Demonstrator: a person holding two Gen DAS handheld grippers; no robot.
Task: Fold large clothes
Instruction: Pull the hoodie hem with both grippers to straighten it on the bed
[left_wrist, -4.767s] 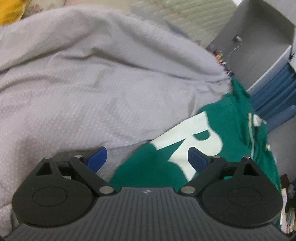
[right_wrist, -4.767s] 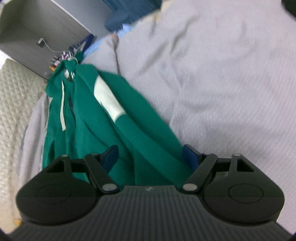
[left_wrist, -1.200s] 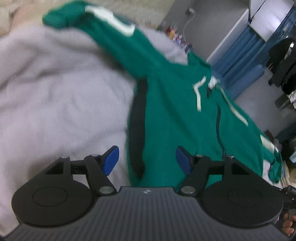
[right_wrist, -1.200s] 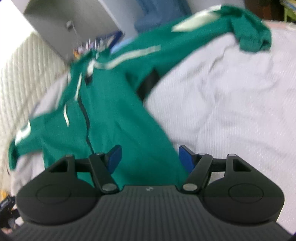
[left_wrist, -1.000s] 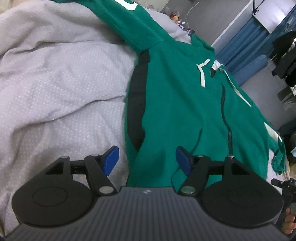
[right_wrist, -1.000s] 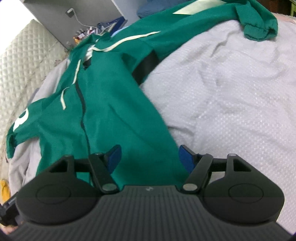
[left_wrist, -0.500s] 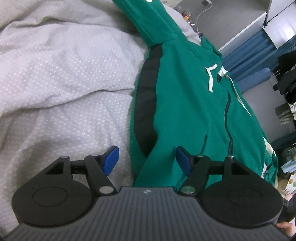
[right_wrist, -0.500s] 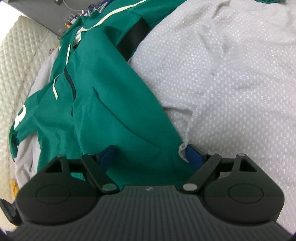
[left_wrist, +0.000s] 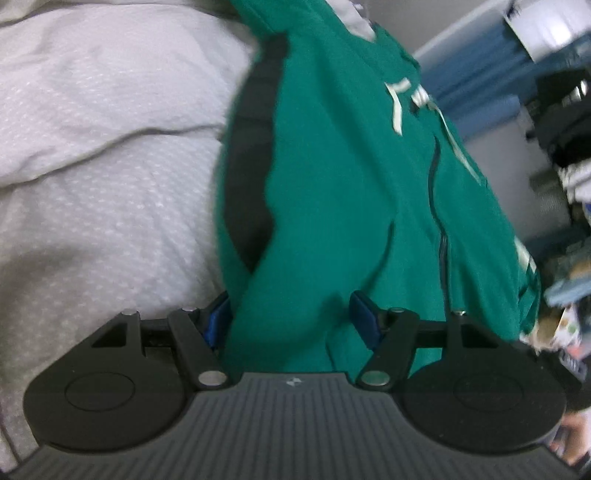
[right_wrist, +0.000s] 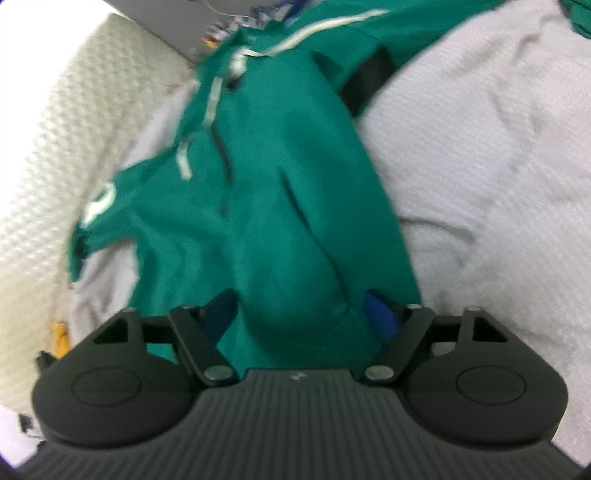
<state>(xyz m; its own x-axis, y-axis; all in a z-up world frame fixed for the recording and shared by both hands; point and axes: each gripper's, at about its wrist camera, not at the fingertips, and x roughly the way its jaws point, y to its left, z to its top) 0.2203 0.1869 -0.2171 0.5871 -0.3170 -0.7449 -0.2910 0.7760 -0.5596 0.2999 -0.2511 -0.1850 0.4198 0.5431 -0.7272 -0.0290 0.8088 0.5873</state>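
Left wrist: left gripper (left_wrist: 291, 314) tilts down, straddling green hoodie (left_wrist: 332, 177) hem.

Both wrist views look down, close, sharing the hoodie (left_wrist: 332, 177)

Green zip-front hoodie (left_wrist: 332, 177) spread front-up on grey bedspread (left_wrist: 92, 147), hem nearest both cams, hood end farthest. Black side panel (visible along the edge by the bedspread), dark centre zip, cream drawstrings. One sleeve w/ white lettering lies toward the bedspread's quilted-headboard side; fabric rumpled, unfolded.
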